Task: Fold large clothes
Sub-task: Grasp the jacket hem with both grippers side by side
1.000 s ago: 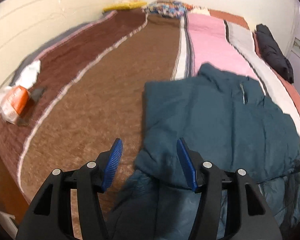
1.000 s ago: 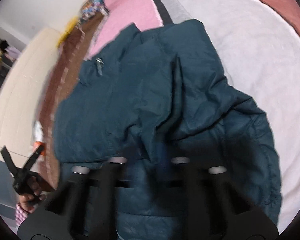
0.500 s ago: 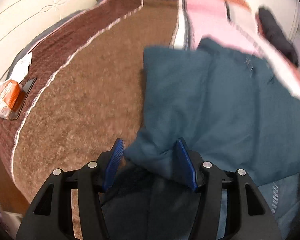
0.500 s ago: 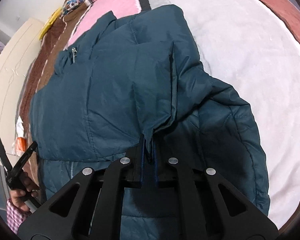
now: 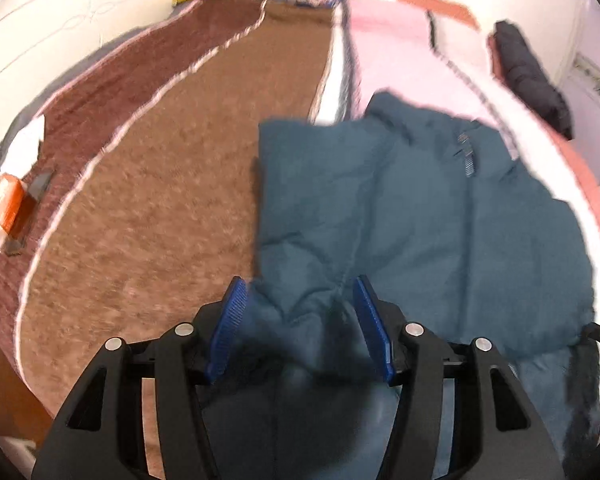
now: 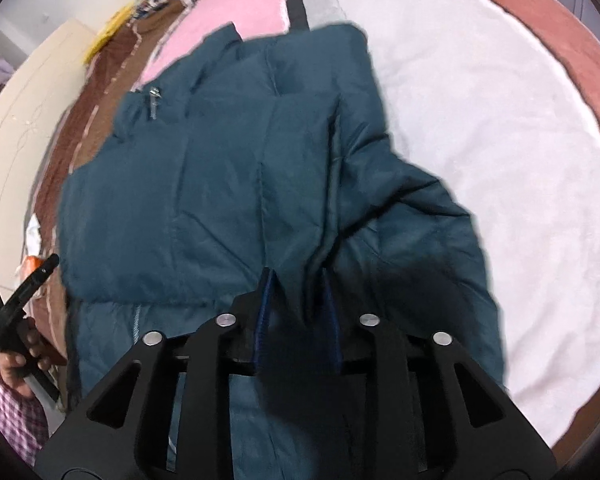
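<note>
A dark teal puffer jacket (image 5: 412, 216) lies on the bed, its upper part folded down over the lower part; it also shows in the right wrist view (image 6: 228, 184). My left gripper (image 5: 302, 300) is open, its blue pads either side of the folded edge's left corner. My right gripper (image 6: 298, 284) is partly open with a fold of the jacket's sleeve between its pads. The left gripper and the hand that holds it show at the left edge of the right wrist view (image 6: 16, 304).
The bed has a brown blanket (image 5: 172, 184), a pink one (image 5: 392, 40) and a white one (image 6: 492, 128). A dark folded garment (image 5: 528, 72) lies at the far right. An orange and white packet (image 5: 0, 208) lies at the left edge.
My right gripper was shut on the sleeve fold half a second ago and has opened part way. My left gripper stays open at the folded edge, and its view has tilted up a little.
</note>
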Available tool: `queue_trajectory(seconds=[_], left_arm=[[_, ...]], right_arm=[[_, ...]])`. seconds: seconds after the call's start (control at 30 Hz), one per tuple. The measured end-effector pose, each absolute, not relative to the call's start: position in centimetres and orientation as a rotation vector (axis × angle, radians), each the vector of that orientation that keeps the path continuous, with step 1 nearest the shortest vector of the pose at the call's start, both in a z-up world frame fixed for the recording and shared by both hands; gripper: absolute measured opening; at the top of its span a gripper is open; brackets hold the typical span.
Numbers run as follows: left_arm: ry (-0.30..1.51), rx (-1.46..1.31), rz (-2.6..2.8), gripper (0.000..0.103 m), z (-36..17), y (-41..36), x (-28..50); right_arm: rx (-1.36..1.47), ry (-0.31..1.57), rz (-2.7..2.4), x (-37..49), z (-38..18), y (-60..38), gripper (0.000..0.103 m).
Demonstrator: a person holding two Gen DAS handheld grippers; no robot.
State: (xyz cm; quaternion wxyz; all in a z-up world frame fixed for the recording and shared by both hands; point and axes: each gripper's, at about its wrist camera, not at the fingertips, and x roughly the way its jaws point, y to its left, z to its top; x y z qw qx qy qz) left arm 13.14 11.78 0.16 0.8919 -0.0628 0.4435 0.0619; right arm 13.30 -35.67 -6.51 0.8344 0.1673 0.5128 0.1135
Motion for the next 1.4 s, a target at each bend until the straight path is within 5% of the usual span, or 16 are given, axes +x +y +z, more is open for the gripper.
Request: queue_trajectory(seconds=[0.67,0.83,0.97,1.1,1.4], left_arm=[[1.004,-0.141,0.125,0.056,1.7,17.1,-4.9],[1.015,-0.188,0.086,0.068,2.3,18.9,-8.0],[1.068,-0.332,0.032,0.069,1.7,20.7,-10.9],[1.087,-0.443,-0.019,0.073,0.6,20.8,-13.2],[1.177,-0.618,-0.143,0.072,-2.3,17.4,-13.1]], right_arm=[[0.546,1.267,0.216,-7.8,-7.5,-47.9,0.048],[0.575,1.301,0.237,-8.6,-9.3,-47.2,0.051],[0.658,1.312,0.300,-8.8,-10.5,-46.7,0.051],[0.647,1.314,0.321,-8.6,-10.2,-46.4,0.038],[0.675,1.323,0.321,-8.8,-10.6,-46.8,0.037]])
